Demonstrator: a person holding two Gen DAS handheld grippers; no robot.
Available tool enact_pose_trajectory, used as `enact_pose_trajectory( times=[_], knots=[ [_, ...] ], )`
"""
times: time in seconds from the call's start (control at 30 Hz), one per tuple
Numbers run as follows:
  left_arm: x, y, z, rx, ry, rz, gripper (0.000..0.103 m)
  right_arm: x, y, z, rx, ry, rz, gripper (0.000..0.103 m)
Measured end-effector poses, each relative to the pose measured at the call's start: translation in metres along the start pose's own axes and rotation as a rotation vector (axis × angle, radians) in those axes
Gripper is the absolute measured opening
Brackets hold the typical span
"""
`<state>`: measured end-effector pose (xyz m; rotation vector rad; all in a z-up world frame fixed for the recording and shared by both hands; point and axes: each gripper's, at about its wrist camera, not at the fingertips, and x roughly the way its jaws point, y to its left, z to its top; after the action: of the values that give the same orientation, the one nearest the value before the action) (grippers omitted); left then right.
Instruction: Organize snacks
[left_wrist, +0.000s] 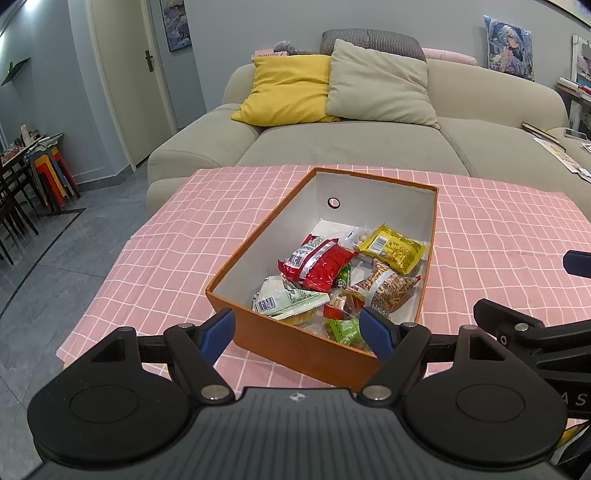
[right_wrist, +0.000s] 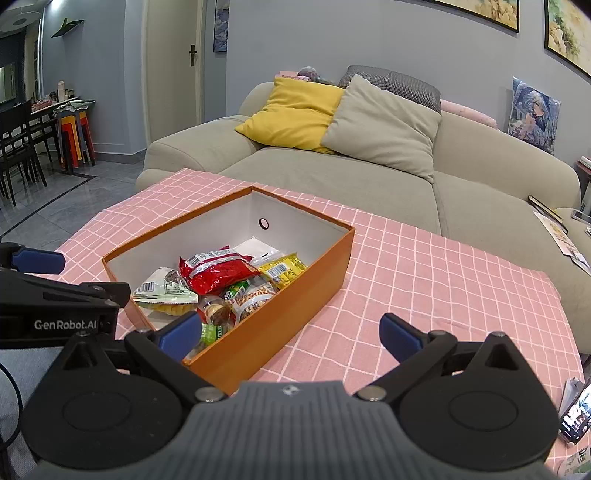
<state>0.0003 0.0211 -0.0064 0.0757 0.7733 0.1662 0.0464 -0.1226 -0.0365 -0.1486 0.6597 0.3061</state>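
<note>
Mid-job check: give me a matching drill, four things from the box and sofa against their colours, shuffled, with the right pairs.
Things:
1. box outside
2. biggest snack packet
3. left sofa cushion
4. tablecloth

Colours:
A. yellow
B. pink with white grid
C. orange
D. red

Pairs: 1-C, 2-D, 3-A, 4-B

The counter (left_wrist: 155, 266) is covered by a pink cloth (left_wrist: 498, 236) with a white grid, creased in places and hanging over the edges. An open orange box (left_wrist: 295, 343) with white inner walls sits directly on the cloth, set at an angle to the counter's edges. At the right near corner in the right wrist view, a phone (right_wrist: 576, 417) with a lit screen and some printed paper (right_wrist: 578, 461) lie on the cloth.
</note>
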Motion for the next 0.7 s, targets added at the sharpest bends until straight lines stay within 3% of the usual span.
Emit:
enact_pose_trajectory(
  times=[0.7],
  knots=[
    [-0.0015, 0.0042, 0.0021, -0.016, -0.003, 0.000, 0.090, 0.0011, -0.0015, 0.0005, -0.001, 0.003, -0.009, 0.099]
  ],
)
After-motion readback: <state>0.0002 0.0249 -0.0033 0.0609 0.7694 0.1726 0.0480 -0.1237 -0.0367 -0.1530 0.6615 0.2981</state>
